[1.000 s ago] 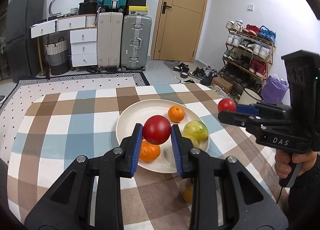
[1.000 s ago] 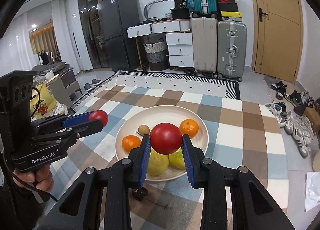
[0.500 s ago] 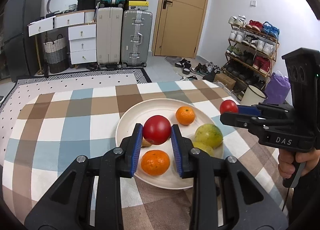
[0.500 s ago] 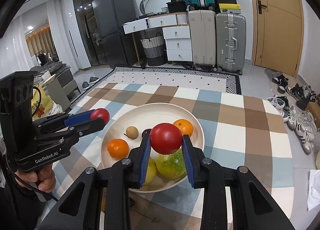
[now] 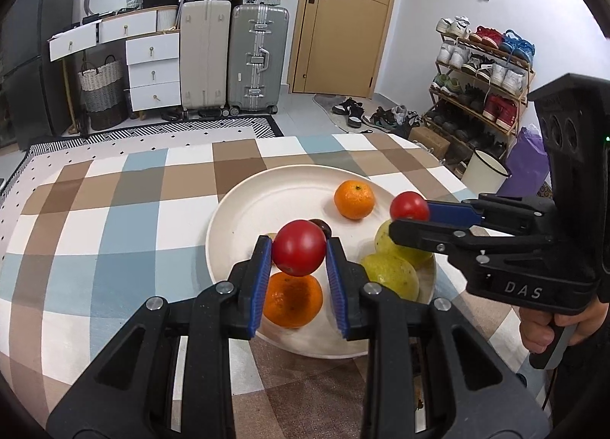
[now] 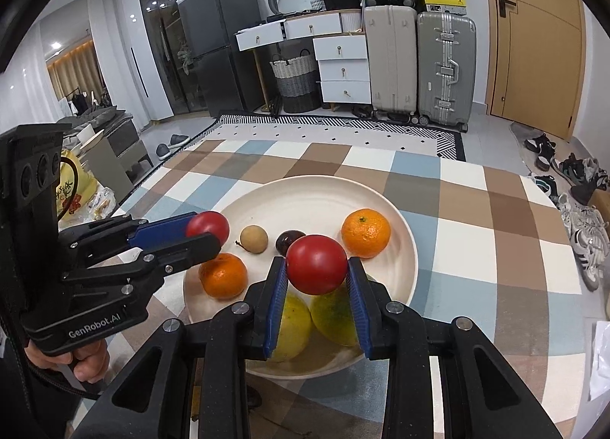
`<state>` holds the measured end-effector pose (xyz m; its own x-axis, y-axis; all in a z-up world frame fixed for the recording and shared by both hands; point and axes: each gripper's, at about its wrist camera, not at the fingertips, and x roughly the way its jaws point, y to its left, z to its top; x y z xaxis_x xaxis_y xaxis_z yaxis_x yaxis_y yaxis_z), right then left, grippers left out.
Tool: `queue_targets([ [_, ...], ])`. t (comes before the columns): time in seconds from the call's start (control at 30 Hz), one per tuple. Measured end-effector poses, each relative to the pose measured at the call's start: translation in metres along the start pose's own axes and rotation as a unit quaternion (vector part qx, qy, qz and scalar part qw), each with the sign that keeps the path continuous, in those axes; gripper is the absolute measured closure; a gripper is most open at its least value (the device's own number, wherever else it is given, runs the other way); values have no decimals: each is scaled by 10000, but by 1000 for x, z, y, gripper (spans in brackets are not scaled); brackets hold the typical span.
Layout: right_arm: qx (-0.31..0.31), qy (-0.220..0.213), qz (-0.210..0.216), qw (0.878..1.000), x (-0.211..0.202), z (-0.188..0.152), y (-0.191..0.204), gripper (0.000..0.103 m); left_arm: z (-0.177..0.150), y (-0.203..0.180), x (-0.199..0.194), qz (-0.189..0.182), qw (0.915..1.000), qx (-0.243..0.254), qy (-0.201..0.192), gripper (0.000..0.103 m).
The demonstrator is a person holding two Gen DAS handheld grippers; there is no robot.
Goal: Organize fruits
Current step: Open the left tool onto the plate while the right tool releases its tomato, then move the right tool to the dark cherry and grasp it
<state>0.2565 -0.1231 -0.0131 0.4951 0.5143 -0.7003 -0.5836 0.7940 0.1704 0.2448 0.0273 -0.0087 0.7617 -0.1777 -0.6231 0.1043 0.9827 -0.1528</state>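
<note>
Left gripper (image 5: 299,254) pinches a red tomato (image 5: 298,247) between its blue pads, centre of the left wrist view, held over the near part of the plate (image 5: 244,210). Right gripper (image 6: 316,267) does the same with a second tomato (image 6: 316,264), centre of the right wrist view, also over the plate's near side.

Each gripper shows in the other's camera: the right one comes in from the right edge of the left view with its tomato at the tip, the left one from the left edge of the right view. A hand (image 5: 541,328) wraps the right grip at lower right; another hand (image 6: 82,361) holds the left grip at lower left.

On the plate, right view: orange (image 6: 366,233) at upper right, second orange (image 6: 223,275) at left, a small tan fruit (image 6: 253,238) and a small dark one (image 6: 288,240) mid-plate, possibly a longan and a plum, too small to be sure. Two yellow-green fruits (image 6: 331,319) sit side by side at the near rim, partly behind the right gripper's fingers.

Plate rests on a checked tablecloth (image 6: 469,210). Suitcases (image 6: 446,65) stand by the far wall, top of frame.
</note>
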Motion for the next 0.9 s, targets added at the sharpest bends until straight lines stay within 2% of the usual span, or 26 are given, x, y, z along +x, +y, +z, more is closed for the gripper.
queue_targets([
  [0.27,6,-105,-4,9999,1,0,7,70,-3,-1,7,-7,10000,-21,59,77],
  [0.5,32,-242,-53,9997,-8,3,5,54,1,2,-1,5,10000,-15,-25,77],
  [0.57,51,-244,-103,9996,-9,3,3,50,1,3,-1,8,10000,-33,-16,73],
  [0.63,98,-277,-149,9995,-12,4,0,40,1,4,-2,75,10000,-53,3,54],
  [0.67,131,-299,-148,9994,-14,4,-1,30,1,4,-4,117,9999,-65,-10,48],
  [0.7,173,-325,-142,9992,-15,5,-3,20,1,4,-5,144,9999,-77,-40,36],
  [0.73,217,-338,-150,9991,-17,5,-5,16,0,4,-7,165,9998,-94,-81,26],
  [0.8,282,-338,-164,9989,-19,6,-8,6,0,5,-11,223,9996,-129,-141,20],
  [0.87,320,-331,-191,9988,-22,7,-10,1,0,6,-13,234,9995,-149,-126,16],
  [0.9,325,-342,-198,9987,-24,7,-11,1,0,6,-14,223,9996,-161,-103,10],
])
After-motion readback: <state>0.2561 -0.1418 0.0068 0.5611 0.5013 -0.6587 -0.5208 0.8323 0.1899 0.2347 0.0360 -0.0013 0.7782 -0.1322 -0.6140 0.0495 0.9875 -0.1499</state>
